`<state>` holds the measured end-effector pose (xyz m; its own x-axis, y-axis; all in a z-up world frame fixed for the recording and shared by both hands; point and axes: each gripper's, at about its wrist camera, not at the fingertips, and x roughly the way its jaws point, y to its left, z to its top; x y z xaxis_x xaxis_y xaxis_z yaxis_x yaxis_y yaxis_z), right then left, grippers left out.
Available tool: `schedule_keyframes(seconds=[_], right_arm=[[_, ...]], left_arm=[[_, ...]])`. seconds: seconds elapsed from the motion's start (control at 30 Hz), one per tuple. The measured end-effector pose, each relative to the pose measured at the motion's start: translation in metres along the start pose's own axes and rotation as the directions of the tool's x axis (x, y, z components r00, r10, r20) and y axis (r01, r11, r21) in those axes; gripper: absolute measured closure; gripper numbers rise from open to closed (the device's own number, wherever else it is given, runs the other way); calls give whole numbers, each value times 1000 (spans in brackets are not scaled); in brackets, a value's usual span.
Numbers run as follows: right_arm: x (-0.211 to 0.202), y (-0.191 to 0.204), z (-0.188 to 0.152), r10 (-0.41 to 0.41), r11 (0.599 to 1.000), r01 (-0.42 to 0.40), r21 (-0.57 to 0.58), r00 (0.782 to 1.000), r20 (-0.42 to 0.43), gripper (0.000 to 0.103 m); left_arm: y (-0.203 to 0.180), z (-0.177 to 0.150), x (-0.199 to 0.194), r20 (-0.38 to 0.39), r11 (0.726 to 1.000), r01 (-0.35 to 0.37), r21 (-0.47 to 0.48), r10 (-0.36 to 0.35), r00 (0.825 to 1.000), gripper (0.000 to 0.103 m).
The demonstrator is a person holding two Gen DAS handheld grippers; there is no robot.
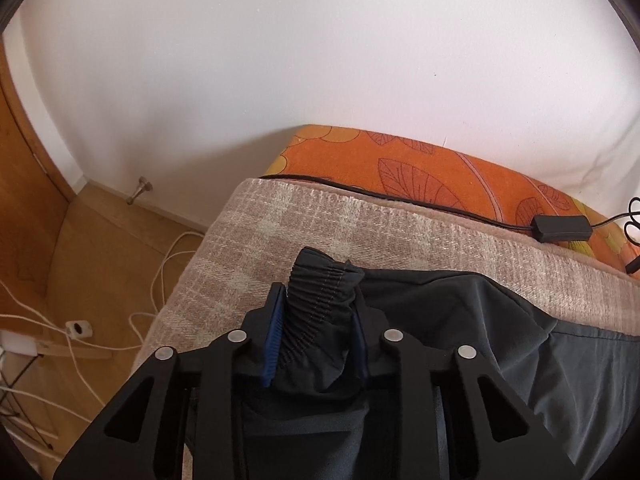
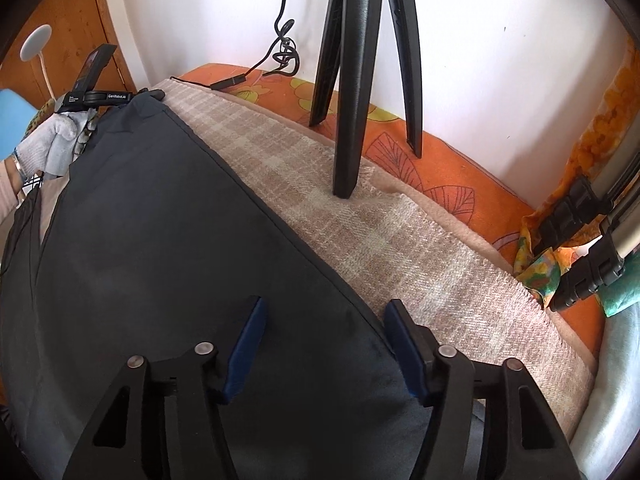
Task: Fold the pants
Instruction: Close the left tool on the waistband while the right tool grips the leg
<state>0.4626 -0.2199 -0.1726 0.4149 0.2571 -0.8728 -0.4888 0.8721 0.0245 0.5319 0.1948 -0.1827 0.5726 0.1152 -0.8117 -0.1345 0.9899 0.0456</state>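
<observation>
pants (image 2: 168, 240), dark grey, lie spread on a beige plaid blanket (image 2: 420, 272) over a bed with an orange leaf-print sheet (image 2: 460, 160). left gripper (image 1: 316, 320) is clamped narrow on the gathered elastic waistband (image 1: 320, 300), bunched between its blue pads (image 1: 272, 344). right gripper (image 2: 324, 344) stands half wide at the pants' edge nearest the blanket, cloth under its jaws, pads not pressing. in the right wrist view, beyond the pants' far end, a gloved hand (image 2: 52, 140) holds the other gripper, which reads "genrobot.ai". black tripod legs (image 2: 352, 120) stand on the blanket by a white wall (image 1: 320, 60). wooden floor (image 1: 100, 248) with white cables (image 1: 160, 272) lies beside the bed.
</observation>
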Motion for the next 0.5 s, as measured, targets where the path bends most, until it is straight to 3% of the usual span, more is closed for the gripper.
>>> schedule_keyframes(seconds=[0.03,0.07,0.13,0.17,0.23,0.37,0.5], right_arm=[[-1,3,-1,-4,1000,4,-9,1000,4,54],[-2,6,-2,-4,1000,4,-19,1000,8,66],[-3,11,-1,-26,999,26,-31,1000,10,78],[-4,13,0,-41,999,41,-34,999,10,90],[-7,14,-1,-54,998,55,-35,998,11,99],[-27,14,-7,-61,998,63,-23,997,49,103],[-55,17,-11,-55,998,56,-13,994,91,103]], left_arm=[[-3,0,-3,1,1000,-1,4,1,1000,87],[-2,0,-6,5,1000,3,1,-3,1000,88],[3,2,-12,21,1000,15,-21,-15,1000,91],[8,2,-14,30,999,23,-34,-22,999,92],[19,2,-23,59,998,43,-55,-39,997,93],[37,4,-49,122,990,97,-106,-84,989,94],[42,2,-79,167,987,130,-91,-114,979,94]])
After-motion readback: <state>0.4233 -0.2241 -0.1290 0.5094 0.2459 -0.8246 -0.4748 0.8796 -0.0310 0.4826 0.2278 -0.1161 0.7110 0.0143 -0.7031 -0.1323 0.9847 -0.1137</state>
